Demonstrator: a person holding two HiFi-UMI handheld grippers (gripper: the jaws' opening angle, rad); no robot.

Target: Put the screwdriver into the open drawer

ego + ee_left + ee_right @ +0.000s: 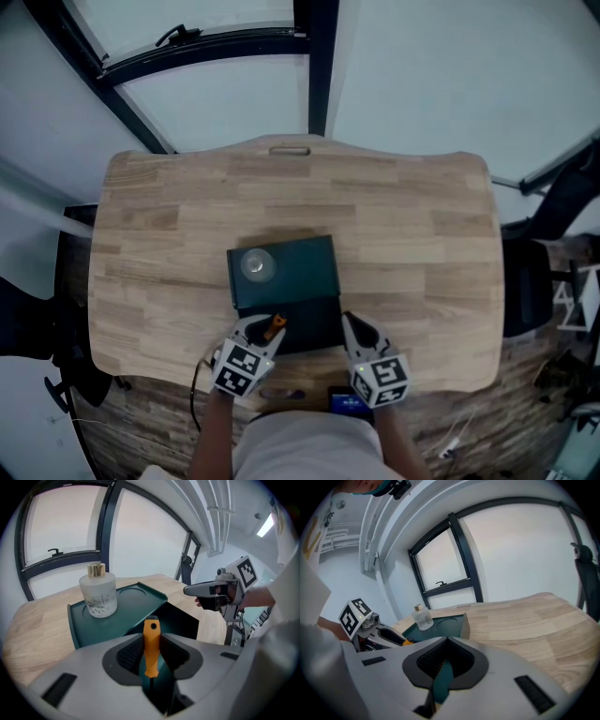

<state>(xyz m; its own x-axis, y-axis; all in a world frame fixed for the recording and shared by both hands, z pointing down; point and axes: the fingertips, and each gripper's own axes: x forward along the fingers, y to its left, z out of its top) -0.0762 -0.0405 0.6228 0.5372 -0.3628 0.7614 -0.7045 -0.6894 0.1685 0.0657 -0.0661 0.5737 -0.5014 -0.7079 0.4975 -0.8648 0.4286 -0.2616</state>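
In the head view, your left gripper point(269, 330) hangs over the open drawer point(314, 323) of the green box point(300, 262) on the counter point(422, 234). The orange screwdriver point(275, 325) is clamped in its jaws. A bottle point(255, 265) stands on the box's top, at its left. Your right gripper point(354, 328) is at the drawer's right wall. Each gripper's cube shows black-and-white square markers and no words.

In the left gripper view, you have the screwdriver point(151, 644) pinched by its handle, standing upright between the pads, shaft downward, above the drawer point(180, 618). The bottle point(98, 595) has a gold cap and dark print too small to read. Your right gripper point(190, 590) shows beyond the drawer.

In the right gripper view, your jaws are drawn close on a strip of the green drawer wall point(440, 679), which fills the gap between the pads. To the left, the orange handle point(408, 641) peeks from your left gripper point(393, 638).
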